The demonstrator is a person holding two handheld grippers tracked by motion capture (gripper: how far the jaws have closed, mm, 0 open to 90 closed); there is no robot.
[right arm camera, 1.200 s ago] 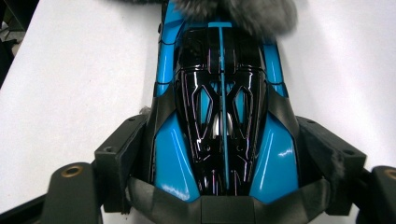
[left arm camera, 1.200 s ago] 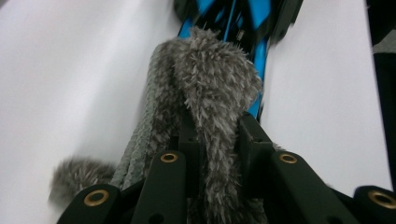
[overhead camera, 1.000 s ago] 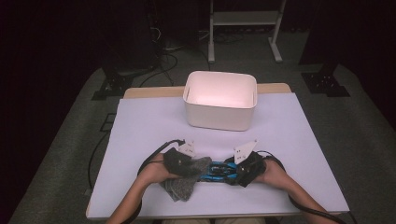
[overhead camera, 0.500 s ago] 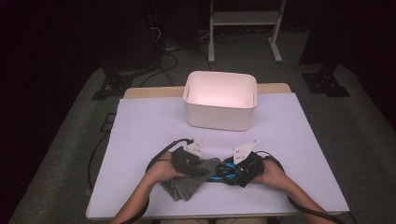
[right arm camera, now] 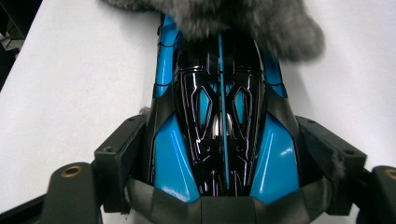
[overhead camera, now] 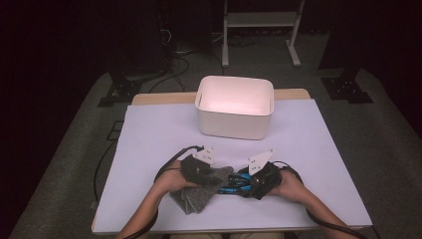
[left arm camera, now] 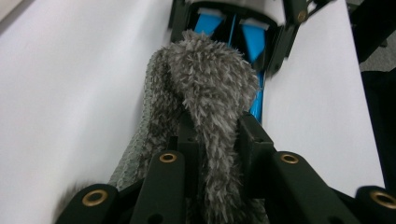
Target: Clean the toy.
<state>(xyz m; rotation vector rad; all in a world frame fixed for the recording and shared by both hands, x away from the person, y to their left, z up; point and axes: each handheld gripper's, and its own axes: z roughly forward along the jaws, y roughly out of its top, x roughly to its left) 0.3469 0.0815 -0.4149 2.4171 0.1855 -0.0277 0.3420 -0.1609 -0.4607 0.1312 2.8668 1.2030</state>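
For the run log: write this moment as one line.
left gripper: shut on fluffy grey cloth | right gripper: shut on glossy blue-black toy car

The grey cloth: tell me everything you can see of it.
The grey cloth looks like fuzzy microfibre, shaggy on one face and knitted on the other. It is bunched into a fold and pinched between the jaws of the left gripper. Its tip lies against the blue and black glossy object, which the right gripper holds. In the high view, the rest of it spreads on the white table cover at the near edge.
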